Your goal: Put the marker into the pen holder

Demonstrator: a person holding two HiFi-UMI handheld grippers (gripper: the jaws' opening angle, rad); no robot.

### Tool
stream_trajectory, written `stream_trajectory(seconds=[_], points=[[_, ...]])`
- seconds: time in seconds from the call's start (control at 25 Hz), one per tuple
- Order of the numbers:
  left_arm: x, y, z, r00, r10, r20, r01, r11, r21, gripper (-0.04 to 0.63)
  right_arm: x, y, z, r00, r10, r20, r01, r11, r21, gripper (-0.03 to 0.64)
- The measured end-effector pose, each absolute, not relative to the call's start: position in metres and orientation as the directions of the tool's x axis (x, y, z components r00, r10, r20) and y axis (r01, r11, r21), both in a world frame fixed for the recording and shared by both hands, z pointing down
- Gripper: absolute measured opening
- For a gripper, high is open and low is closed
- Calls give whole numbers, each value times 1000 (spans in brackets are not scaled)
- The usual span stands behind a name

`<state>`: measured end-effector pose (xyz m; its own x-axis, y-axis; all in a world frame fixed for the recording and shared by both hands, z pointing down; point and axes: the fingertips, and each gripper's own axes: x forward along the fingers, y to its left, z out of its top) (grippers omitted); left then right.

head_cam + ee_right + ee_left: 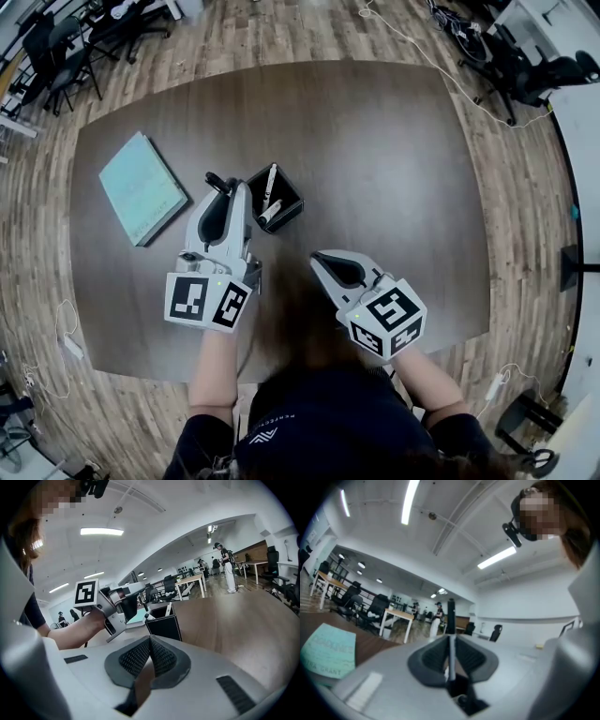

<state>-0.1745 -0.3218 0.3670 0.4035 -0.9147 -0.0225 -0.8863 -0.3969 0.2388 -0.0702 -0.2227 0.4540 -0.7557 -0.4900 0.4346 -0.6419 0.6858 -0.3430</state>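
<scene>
A black marker (217, 180) sticks out past the tips of my left gripper (226, 192), which is shut on it just left of the black pen holder (277, 199). The holder stands on the brown table (394, 169) with two white pens in it. In the left gripper view the marker (451, 616) stands upright between the closed jaws of the left gripper (450, 641). My right gripper (322, 258) is shut with nothing in it, nearer me and right of the holder. In the right gripper view the pen holder (164, 624) stands beyond the right gripper (150, 641), with the left gripper (110, 603) beside it.
A teal notebook (141, 187) lies on the table's left part, also visible as the notebook (329, 652) in the left gripper view. Office chairs (66, 47) and cables (422, 42) lie on the wood floor around the table. Desks and people stand far off in the room.
</scene>
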Motion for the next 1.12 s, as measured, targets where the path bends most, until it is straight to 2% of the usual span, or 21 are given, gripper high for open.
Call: stream_trajectory(seconds=[0.76, 0.92, 1.12], points=[[-161, -332, 409, 442, -891, 105, -895, -431, 117, 52, -65, -227, 468, -731, -501, 464, -672, 646, -362, 0], [-160, -331, 407, 441, -892, 101, -895, -430, 115, 103, -63, -225, 467, -734, -497, 464, -669, 649, -363, 0], [-163, -329, 406, 439, -893, 101, -896, -427, 117, 103, -65, -226, 465, -737, -498, 458, -666, 653, -361, 0]])
